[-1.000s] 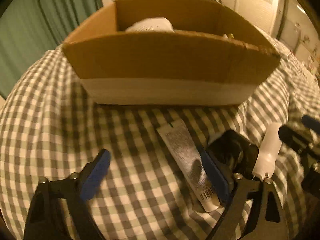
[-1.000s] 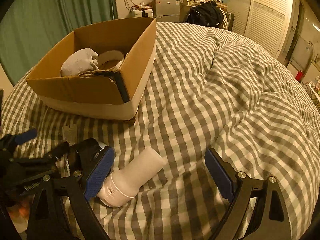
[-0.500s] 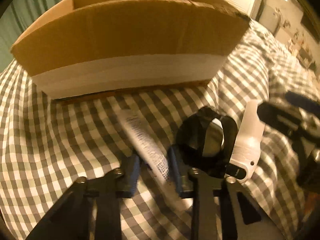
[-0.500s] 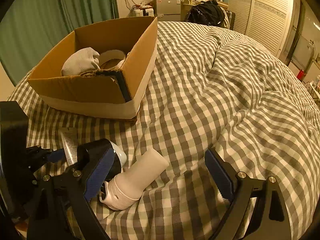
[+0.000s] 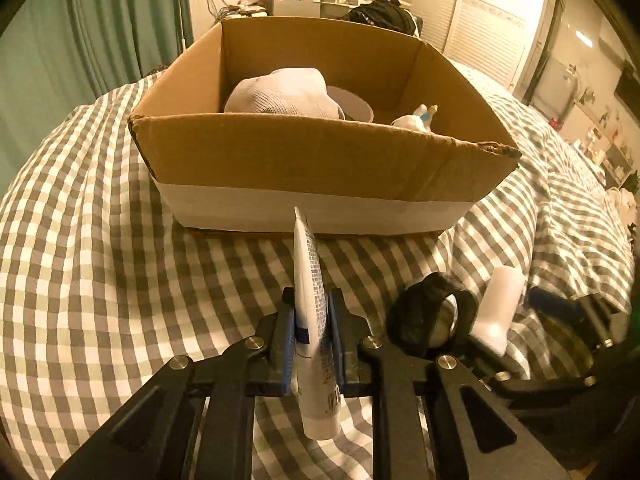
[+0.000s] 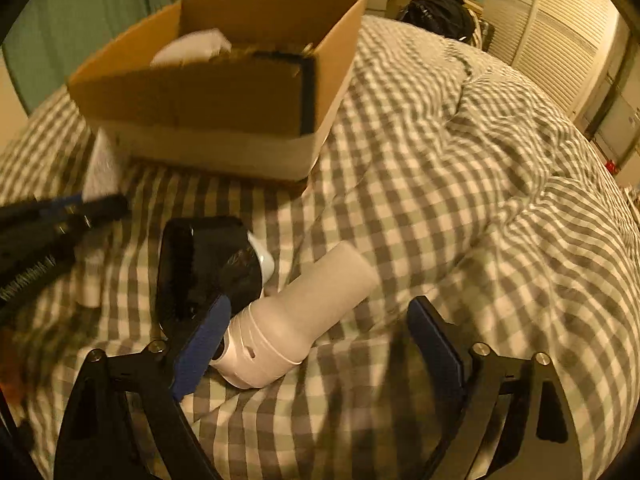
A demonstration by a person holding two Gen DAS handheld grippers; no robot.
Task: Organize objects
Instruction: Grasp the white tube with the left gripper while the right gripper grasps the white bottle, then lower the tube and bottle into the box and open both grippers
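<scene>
My left gripper [image 5: 311, 336] is shut on a white tube [image 5: 310, 280] with blue print and holds it above the checked bedcover, in front of the cardboard box [image 5: 320, 160]. The box holds a white cap [image 5: 280, 92] and a small white bottle [image 5: 416, 120]. My right gripper [image 6: 316, 336] is open around a white bottle [image 6: 304, 320] lying on the bed, next to a black object [image 6: 200, 268]. Both also show in the left wrist view: the white bottle [image 5: 500, 304] and the black object [image 5: 428, 316]. The box shows in the right wrist view [image 6: 208, 92].
The checked bedcover [image 6: 460, 184] rises in folds to the right. Green curtains [image 5: 100, 32] hang at the left. A black bag [image 6: 436, 16] and furniture stand behind the bed. The left gripper shows at the left edge of the right wrist view [image 6: 60, 220].
My left gripper closed on the white tube and lifted it off the bed, turning it upright. My right gripper moved closer over the white bottle and stayed open.
</scene>
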